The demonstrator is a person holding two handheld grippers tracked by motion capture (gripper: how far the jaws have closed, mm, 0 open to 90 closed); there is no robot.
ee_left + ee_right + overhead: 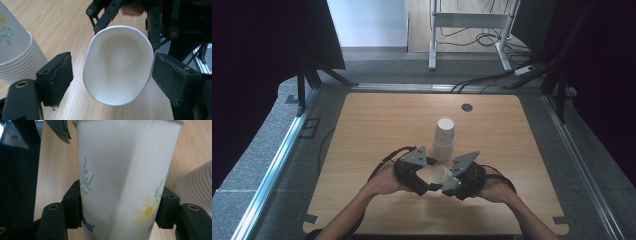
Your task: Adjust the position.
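A white paper cup (443, 177) printed with flowers lies on its side just above the wooden table (377, 125), between my two grippers. My right gripper (457, 186) is shut on it. In the right gripper view the pads (73, 205) press both sides of the cup (125, 165) near its base and dent the wall. The cup's mouth (118, 65), squeezed oval, faces my left gripper (112, 75). That gripper's jaws stand open around the rim, with a gap at the left pad (58, 75). An upside-down stack of cups (444, 137) stands just beyond the grippers.
The stack of cups (15, 57) is close beside the left jaw, and its ribbed rims (197, 185) also sit near the right jaw. A round cable hole (467, 107) lies near the table's far edge. A desk frame (432, 50) and cables stand on the floor behind.
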